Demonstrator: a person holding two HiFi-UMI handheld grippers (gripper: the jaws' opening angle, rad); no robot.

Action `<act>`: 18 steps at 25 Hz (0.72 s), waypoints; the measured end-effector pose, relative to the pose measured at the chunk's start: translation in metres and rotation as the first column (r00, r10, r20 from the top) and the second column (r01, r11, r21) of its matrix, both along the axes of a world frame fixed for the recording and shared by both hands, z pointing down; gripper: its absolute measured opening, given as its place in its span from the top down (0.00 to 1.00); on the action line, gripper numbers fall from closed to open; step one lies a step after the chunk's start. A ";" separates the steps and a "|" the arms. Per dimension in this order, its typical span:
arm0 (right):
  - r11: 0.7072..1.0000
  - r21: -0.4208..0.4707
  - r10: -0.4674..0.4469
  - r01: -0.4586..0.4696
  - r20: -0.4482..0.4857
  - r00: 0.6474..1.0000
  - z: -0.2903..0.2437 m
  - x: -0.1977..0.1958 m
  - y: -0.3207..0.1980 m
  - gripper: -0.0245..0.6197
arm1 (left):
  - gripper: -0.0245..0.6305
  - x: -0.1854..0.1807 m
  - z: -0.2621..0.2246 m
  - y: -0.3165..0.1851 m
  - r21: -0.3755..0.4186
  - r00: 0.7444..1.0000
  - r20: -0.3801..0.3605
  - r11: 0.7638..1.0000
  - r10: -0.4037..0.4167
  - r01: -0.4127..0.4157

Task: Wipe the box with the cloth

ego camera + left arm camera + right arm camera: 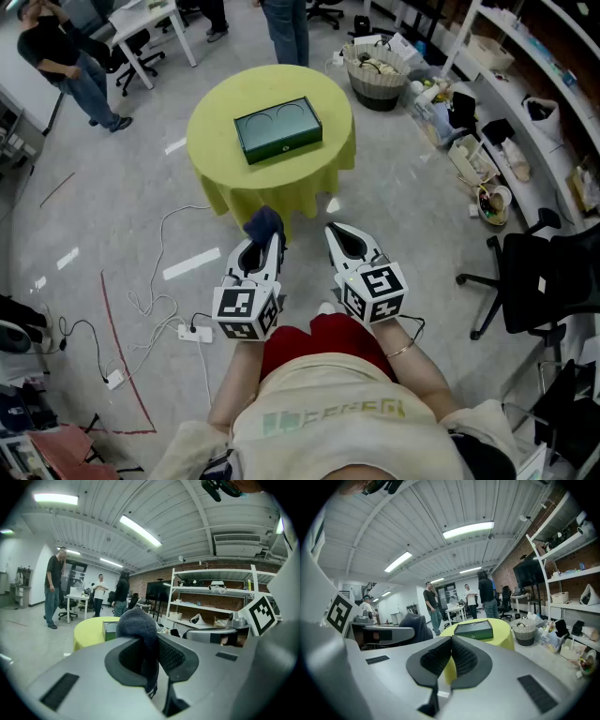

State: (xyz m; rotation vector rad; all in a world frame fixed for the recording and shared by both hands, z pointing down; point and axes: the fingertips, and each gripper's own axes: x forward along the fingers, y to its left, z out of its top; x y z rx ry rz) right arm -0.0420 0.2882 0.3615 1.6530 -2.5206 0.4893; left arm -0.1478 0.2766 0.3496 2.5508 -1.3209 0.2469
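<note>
- At far left of the head view: person by a white desk; white cables and power strip loose on the floor.
- Left gripper: clamped tight on cloth, dark blue, bunched above the tips, one end hanging down between the pads.
- Centre, ahead: round table under a yellow cover, well apart from both grippers; box, dark green, lying flat on top, untouched; second person just behind the table.
- Right gripper: jaws pressed together, holding nothing, level with the left one and just beside it.
- Far right: basket on the floor, cluttered shelves, black chair.
</note>
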 end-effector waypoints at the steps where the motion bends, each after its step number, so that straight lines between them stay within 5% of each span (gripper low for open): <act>1: 1.000 0.002 0.001 -0.001 -0.002 1.000 -0.001 0.004 -0.003 0.90 | 0.86 0.003 0.001 -0.003 -0.002 1.000 0.001 1.000 -0.002 0.002; 18: 0.999 -0.026 -0.036 0.038 0.079 0.996 0.008 0.043 -0.039 0.90 | 0.86 0.019 0.000 -0.045 -0.004 0.996 0.027 0.997 -0.082 0.082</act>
